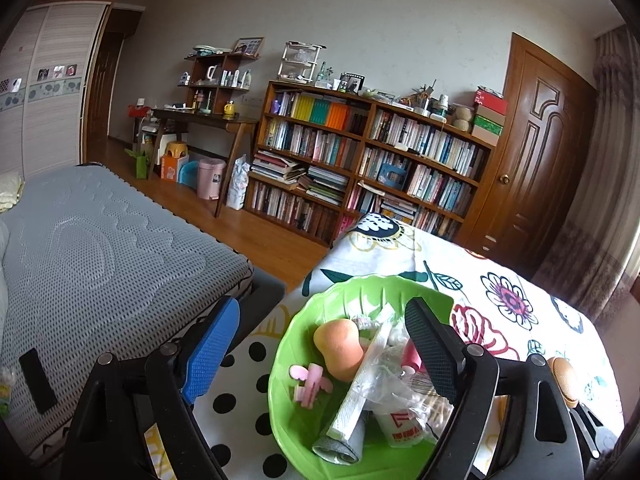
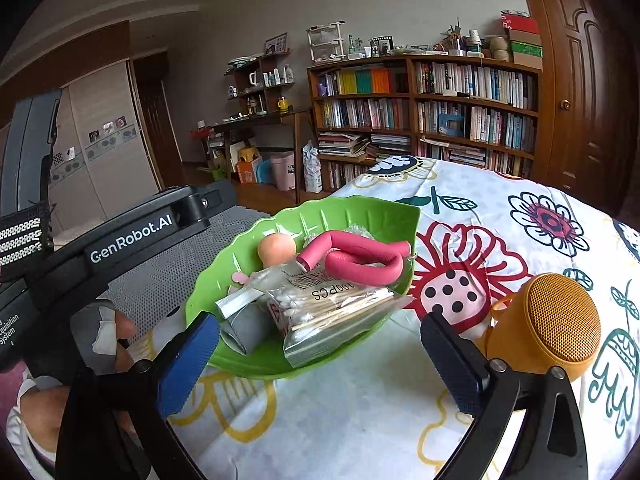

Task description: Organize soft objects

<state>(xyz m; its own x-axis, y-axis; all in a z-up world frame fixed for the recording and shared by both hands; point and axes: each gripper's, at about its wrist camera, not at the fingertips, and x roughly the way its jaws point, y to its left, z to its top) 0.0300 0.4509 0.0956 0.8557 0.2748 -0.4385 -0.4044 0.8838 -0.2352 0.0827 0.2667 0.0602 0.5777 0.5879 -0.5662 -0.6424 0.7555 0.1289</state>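
- left wrist view: the left gripper (image 1: 320, 344) is spread wide with nothing in it, blue finger out over the table edge, black finger hanging above the green bowl (image 1: 296, 412)
- bowl sits on the flowery tablecloth (image 1: 500, 300) and it's pretty stuffed: peach makeup sponge (image 1: 340, 344), little pink clip thing (image 1: 310, 380), a rolled grey cloth (image 1: 340, 444) and crinkly plastic packets (image 1: 396, 364)
- grey mattress (image 1: 100, 248) is off to the left, with a bookshelf (image 1: 360, 160) against the back wall
- right wrist view: the right gripper (image 2: 320, 354) is wide apart too, holding nothing, hovering just in front of the bowl (image 2: 240, 240) over bare tablecloth (image 2: 340, 408)
- from here you can see a pink foam curler (image 2: 360, 256) bent across the back of the bowl, the sponge (image 2: 276, 250) beside it, and a cotton swab bag (image 2: 340, 308) lying on top at the front
- orange mesh speaker (image 2: 556, 316) sits on the cloth right next to the right-hand finger
- the other gripper's black body (image 2: 132, 236) and a gloved hand (image 2: 100, 340) show on the left
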